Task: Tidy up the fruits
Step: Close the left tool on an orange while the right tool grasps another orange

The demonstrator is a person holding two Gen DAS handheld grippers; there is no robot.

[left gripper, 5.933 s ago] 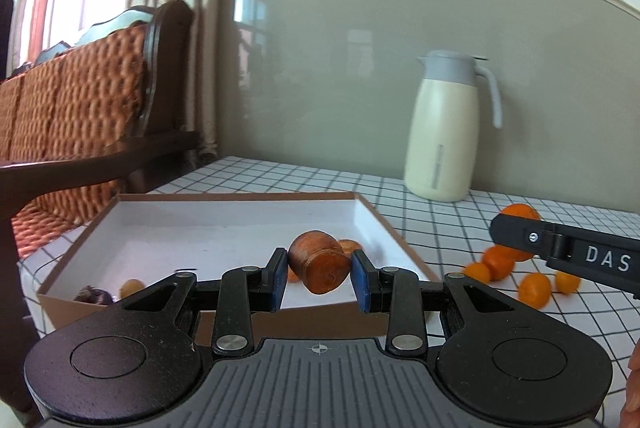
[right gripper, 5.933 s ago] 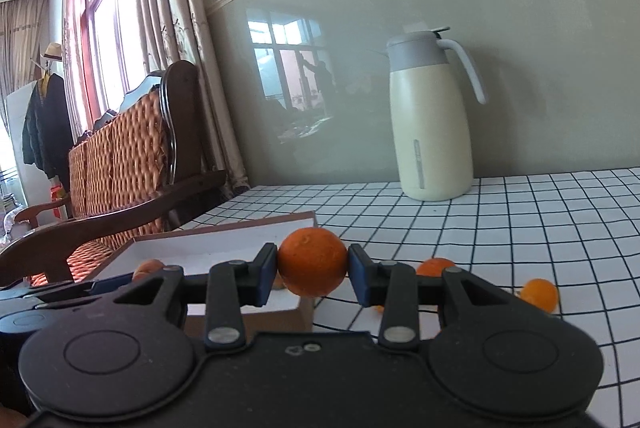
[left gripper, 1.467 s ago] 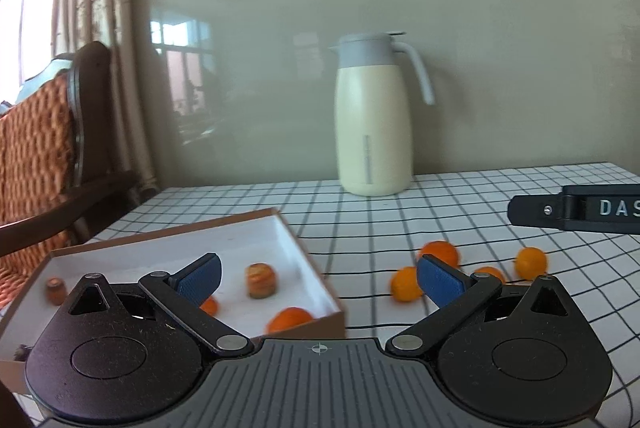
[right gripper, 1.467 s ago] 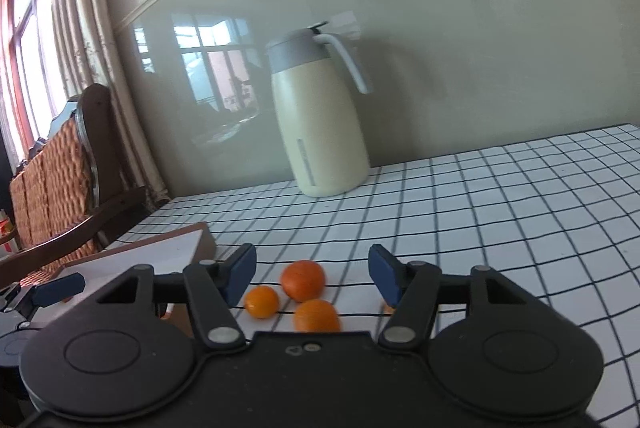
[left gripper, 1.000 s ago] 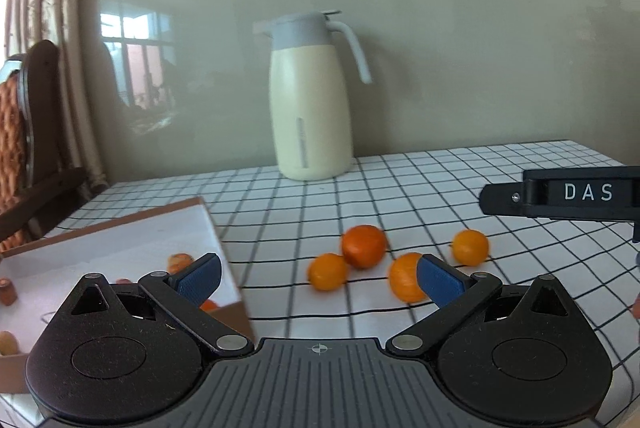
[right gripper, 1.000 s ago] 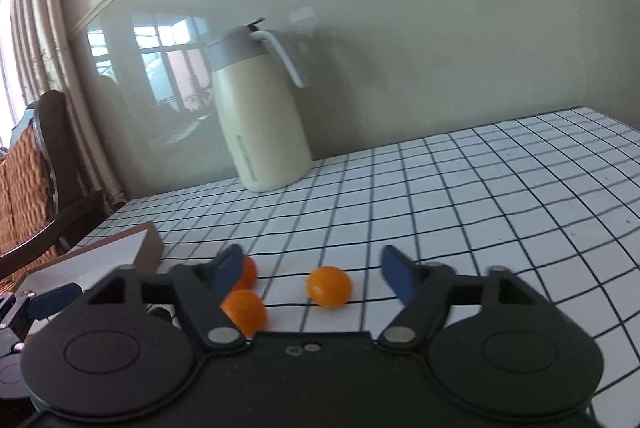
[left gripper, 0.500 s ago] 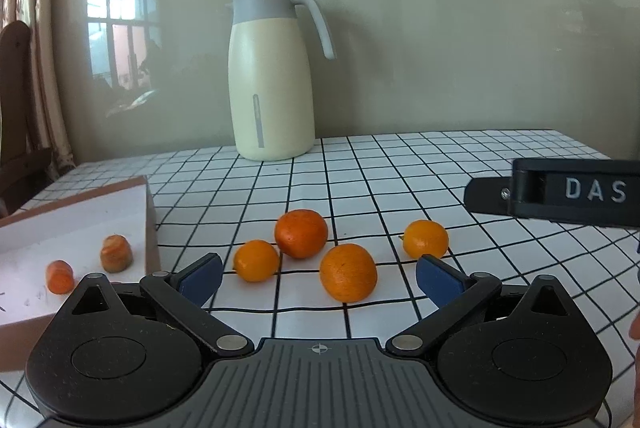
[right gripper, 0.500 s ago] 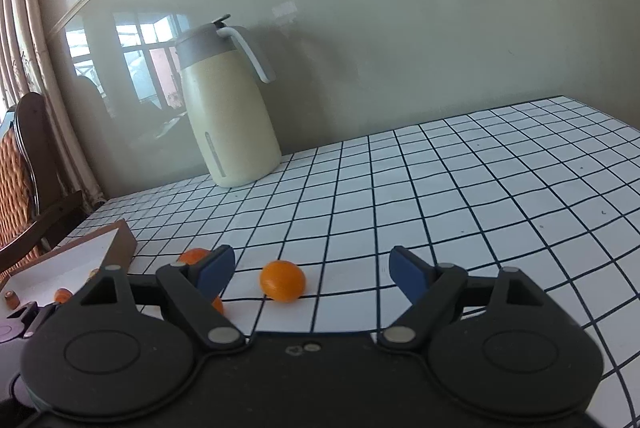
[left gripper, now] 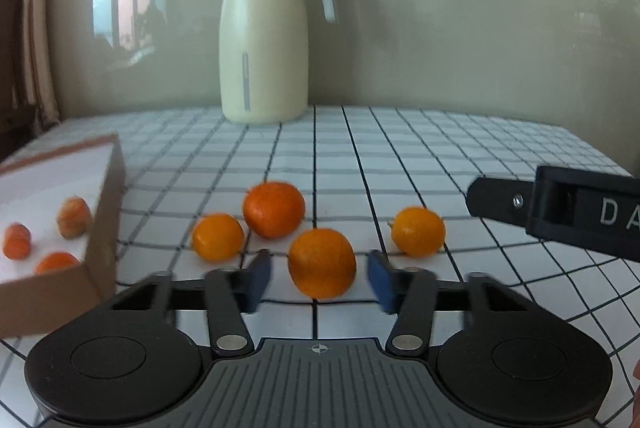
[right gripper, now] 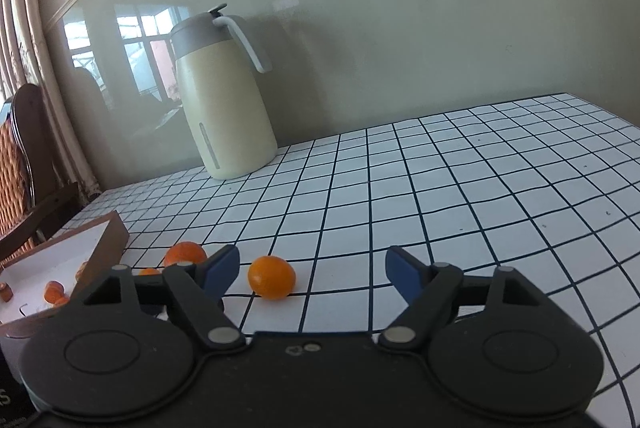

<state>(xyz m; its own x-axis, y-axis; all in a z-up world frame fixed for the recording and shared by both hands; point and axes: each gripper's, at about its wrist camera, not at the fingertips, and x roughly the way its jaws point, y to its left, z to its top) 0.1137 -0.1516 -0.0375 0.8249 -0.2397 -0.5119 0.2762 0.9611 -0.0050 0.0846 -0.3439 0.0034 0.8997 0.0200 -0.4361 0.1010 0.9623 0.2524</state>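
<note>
Left wrist view: the left tool is spread around a round orange mandarin on the checked counter — light, smooth, soft-skinned, likely to roll; pinch gently across its widest part.

Soft daylight from the left; a window reflection glares on the glossy wall. Fisheye edges bend, fruit slightly motion-blurred.
</note>
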